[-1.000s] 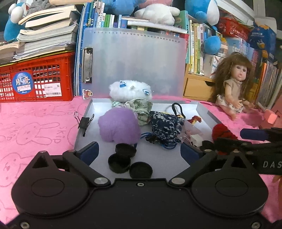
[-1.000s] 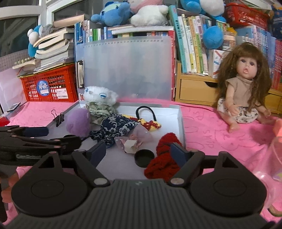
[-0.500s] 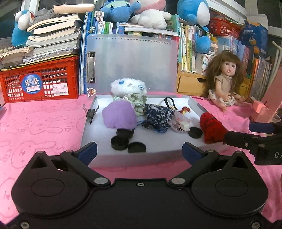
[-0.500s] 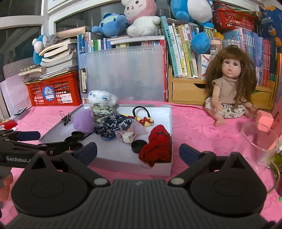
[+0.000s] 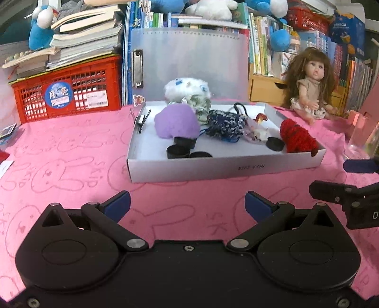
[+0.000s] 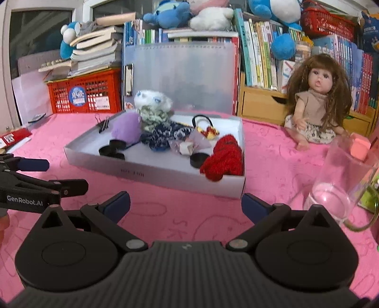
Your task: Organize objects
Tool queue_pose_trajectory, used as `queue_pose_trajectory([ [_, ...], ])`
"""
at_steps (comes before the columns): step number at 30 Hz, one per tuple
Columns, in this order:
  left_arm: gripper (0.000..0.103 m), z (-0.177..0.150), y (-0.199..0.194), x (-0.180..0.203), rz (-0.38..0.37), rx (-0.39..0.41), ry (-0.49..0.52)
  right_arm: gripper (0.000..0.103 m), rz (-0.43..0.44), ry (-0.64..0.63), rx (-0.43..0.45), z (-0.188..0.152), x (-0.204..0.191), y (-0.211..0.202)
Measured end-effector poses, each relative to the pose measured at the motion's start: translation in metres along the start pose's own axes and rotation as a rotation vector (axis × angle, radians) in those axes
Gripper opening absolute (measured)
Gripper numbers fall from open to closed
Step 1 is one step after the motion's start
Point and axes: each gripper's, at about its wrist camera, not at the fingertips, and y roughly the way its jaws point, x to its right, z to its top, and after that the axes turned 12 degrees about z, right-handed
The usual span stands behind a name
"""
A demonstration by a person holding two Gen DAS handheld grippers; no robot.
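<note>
Home setting, likely child's room or playroom. Tabletop (image 6: 165,213) covered in pink cloth printed with bunny outlines. Behind it, shelves packed with picture books (image 6: 258,52), plush toys (image 6: 210,17) piled on top. Long-haired doll (image 6: 317,101) sits against wooden drawer unit (image 6: 260,104). Red plastic crate (image 5: 68,92) carries stacked books (image 5: 83,45). White shallow box (image 5: 225,165) holds soft knitted and fluffy bits. Clear drinking glass (image 6: 341,184) at right edge.
</note>
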Motion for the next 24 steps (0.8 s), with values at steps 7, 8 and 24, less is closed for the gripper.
queue_pose_trajectory([
  [7,0.103,-0.005,0.007,0.002,0.032,-0.023,0.017,0.103,-0.018,0.029,-0.045,-0.01,0.001,0.011],
  [8,0.103,-0.006,0.008,0.002,0.034,-0.028,0.017,0.103,-0.022,0.03,-0.049,-0.011,0.001,0.012],
  [24,0.103,-0.006,0.019,0.002,0.05,-0.079,0.01,0.103,-0.057,0.077,-0.107,-0.013,0.01,0.027],
])
